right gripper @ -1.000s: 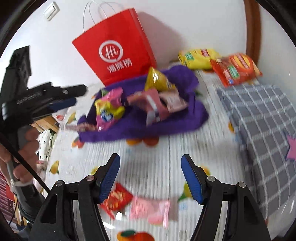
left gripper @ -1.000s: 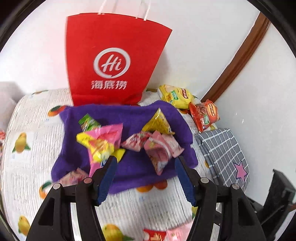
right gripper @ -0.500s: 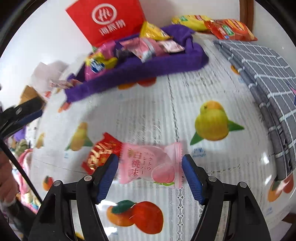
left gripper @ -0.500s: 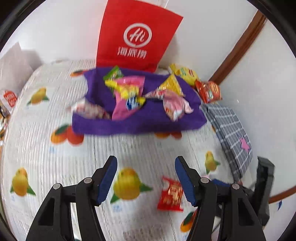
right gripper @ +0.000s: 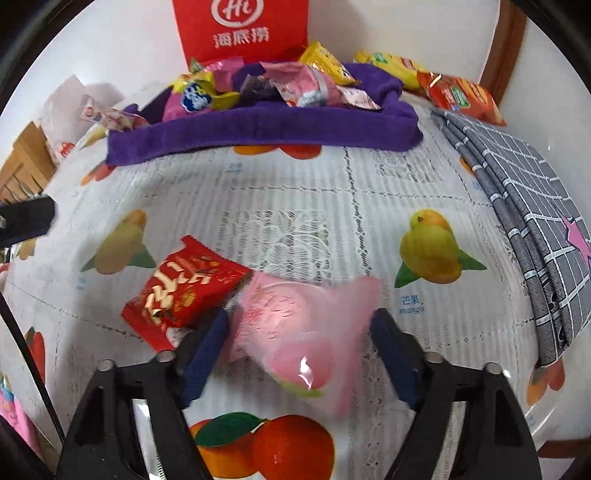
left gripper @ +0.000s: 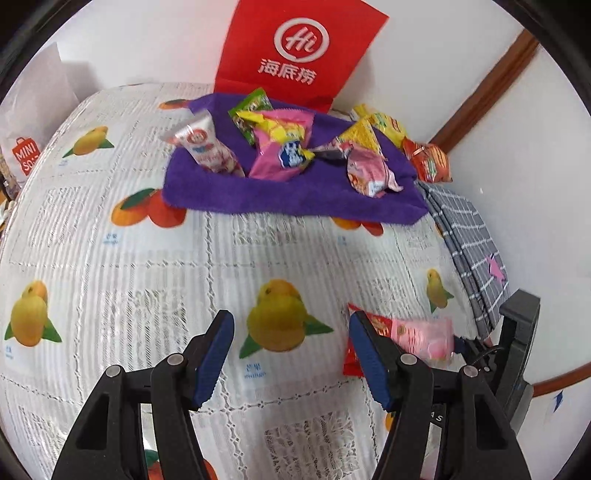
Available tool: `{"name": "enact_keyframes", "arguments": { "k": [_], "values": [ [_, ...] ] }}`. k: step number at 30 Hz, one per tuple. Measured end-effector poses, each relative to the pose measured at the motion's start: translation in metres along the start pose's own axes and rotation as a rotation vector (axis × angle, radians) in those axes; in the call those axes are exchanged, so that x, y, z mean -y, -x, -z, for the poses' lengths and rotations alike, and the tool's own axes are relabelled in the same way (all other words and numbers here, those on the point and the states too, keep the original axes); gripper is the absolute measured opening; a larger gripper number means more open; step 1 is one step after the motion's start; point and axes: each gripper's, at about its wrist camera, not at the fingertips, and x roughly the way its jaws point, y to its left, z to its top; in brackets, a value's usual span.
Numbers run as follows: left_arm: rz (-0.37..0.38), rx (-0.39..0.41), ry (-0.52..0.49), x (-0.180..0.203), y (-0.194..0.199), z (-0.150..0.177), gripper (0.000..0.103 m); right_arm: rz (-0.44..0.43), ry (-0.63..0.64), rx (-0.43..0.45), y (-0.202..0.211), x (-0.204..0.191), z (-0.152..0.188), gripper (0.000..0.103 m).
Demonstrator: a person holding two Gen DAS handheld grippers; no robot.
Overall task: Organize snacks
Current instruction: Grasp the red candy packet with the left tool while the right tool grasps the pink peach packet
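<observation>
On the worktop (right gripper: pixel 295 206) we find a folded towel (right gripper: pixel 258 129) at the far side, with a heap of snack packets (right gripper: pixel 303 85) on it and a paper bag (right gripper: pixel 243 29) standing behind against the wall. To the towel's right lie two more packets (right gripper: pixel 461 96), and nearer us on that side a folded cloth (right gripper: pixel 524 206). At the near edge a wrapped sweet (right gripper: pixel 303 328) lies touching a snack pouch (right gripper: pixel 184 291) on its left.
</observation>
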Motion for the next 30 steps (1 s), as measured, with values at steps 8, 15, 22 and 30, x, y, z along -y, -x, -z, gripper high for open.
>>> {"name": "enact_keyframes", "arguments": {
  "k": [8,15,22,30],
  "values": [
    [0.010,-0.057,-0.035,0.018,-0.025,0.017,0.063,-0.089,-0.089,0.015,0.011,0.024,0.002,0.034],
    [0.030,-0.089,-0.079,0.045,-0.045,0.022,0.063,-0.121,-0.159,0.055,0.031,0.050,0.009,0.032],
    [0.024,-0.134,-0.142,0.078,-0.073,0.029,0.063,-0.124,-0.185,0.098,0.052,0.072,0.018,0.031],
    [-0.181,-0.049,-0.293,0.109,-0.082,0.041,0.041,-0.093,-0.173,0.146,0.076,0.092,0.019,0.031]
  ]
}}
